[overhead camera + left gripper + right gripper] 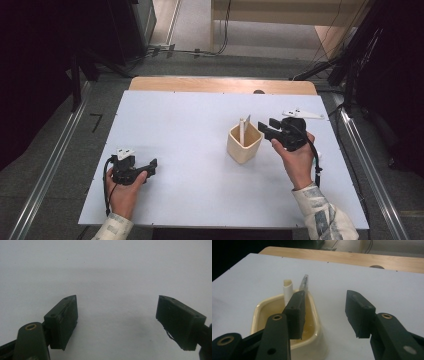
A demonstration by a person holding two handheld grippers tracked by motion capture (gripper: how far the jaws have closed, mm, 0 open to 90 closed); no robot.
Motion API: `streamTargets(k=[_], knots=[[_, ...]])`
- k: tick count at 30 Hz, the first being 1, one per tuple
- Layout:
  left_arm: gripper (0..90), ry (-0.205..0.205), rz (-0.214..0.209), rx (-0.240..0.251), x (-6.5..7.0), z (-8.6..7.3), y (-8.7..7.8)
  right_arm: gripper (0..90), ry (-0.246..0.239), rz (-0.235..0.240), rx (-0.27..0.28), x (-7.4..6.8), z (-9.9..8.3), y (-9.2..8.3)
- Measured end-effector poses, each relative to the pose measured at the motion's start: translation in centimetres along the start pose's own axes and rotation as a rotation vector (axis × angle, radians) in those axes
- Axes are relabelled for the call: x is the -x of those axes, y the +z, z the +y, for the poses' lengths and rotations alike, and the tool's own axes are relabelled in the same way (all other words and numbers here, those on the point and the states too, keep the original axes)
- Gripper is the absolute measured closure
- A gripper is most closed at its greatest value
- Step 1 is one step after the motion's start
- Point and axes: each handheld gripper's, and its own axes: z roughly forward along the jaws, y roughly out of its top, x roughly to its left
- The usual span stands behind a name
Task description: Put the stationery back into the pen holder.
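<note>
A cream square cup (244, 144) stands on the white table, right of the middle. A white tube (242, 131) and a thin clear pen-like stick (247, 120) lean inside it. My right gripper (264, 128) is held just right of the cup's rim, open, nothing between its jaws. In the right gripper view the cup (269, 315) lies below the gripper (325, 315), with the tube (287, 290) and the stick (303, 282) behind the left jaw. My left gripper (151, 166) rests open at the table's near left; in its own view the gripper (117, 322) has bare table under it.
The white table top (190, 125) lies on a wooden board (220, 85) that shows at the far edge. Dark stands and cables crowd the floor beyond and to both sides. Metal rails (50, 165) run along the floor left and right of the table.
</note>
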Motion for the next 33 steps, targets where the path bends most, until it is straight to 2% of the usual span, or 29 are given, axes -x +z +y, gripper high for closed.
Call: streamTargets(k=[16, 33], knots=[[18.7, 0.000, 0.000, 0.003, 0.0, 0.0, -0.1, 42.7, 0.022, -0.054, -0.030, 1.7, -1.5, -0.2], [18.7, 0.000, -0.004, 0.003, 0.0, 0.0, -0.1, 39.4, 0.058, -0.150, -0.067, 3.9, -3.7, -1.1]])
